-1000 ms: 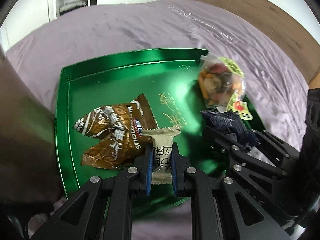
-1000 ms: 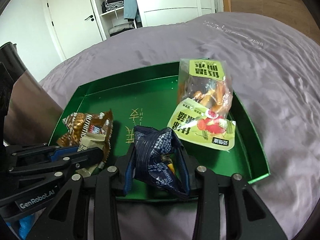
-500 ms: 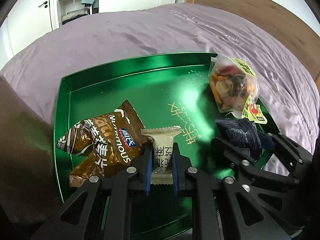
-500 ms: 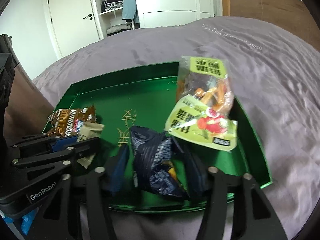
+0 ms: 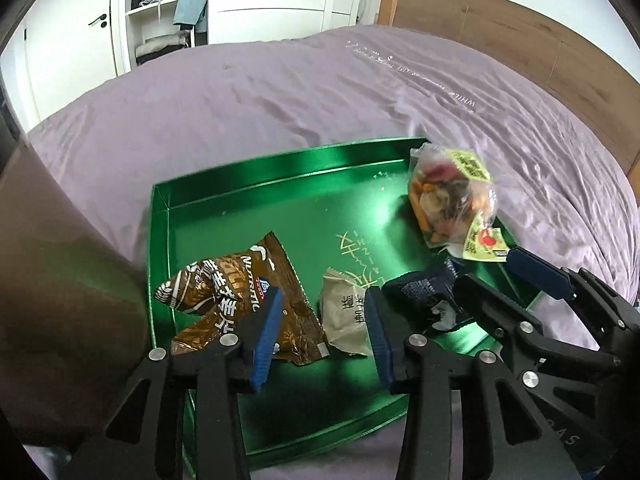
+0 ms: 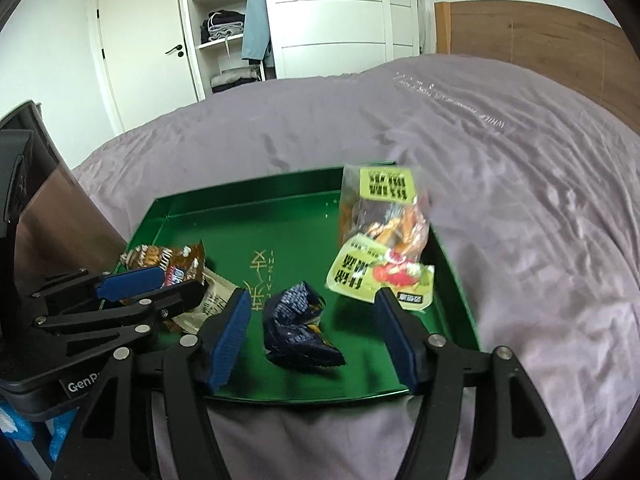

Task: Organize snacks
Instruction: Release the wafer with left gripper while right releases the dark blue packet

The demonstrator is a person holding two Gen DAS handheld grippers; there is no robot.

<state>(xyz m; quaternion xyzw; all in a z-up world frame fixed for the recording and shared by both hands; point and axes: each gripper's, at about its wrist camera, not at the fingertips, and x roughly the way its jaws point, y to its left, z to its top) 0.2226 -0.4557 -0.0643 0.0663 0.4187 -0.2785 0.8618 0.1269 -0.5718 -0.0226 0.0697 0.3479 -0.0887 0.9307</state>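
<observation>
A green tray [image 5: 248, 184] lies on a purple bed. In it are a brown snack bag [image 5: 236, 300], a beige wrapped biscuit [image 5: 346, 316], a dark blue packet [image 5: 424, 300] and a clear bag of mixed snacks with yellow labels [image 5: 448, 196]. My left gripper [image 5: 320, 336] is open and empty, just above the brown bag and the biscuit. My right gripper [image 6: 316, 340] is open and empty, with the dark blue packet [image 6: 300, 328] lying in the tray [image 6: 280, 208] between its fingers. The mixed snack bag [image 6: 380, 240] lies at the tray's right side.
The purple bedspread [image 5: 320, 88] surrounds the tray. A wooden headboard [image 5: 520, 40] runs along the right. White wardrobes with open shelves [image 6: 224, 40] stand behind. A brown panel [image 5: 52, 260] rises close at the left of the tray.
Both grippers have opened and pulled back. The left let go of the beige biscuit and the right let go of the dark blue packet; both packets now lie in the tray.
</observation>
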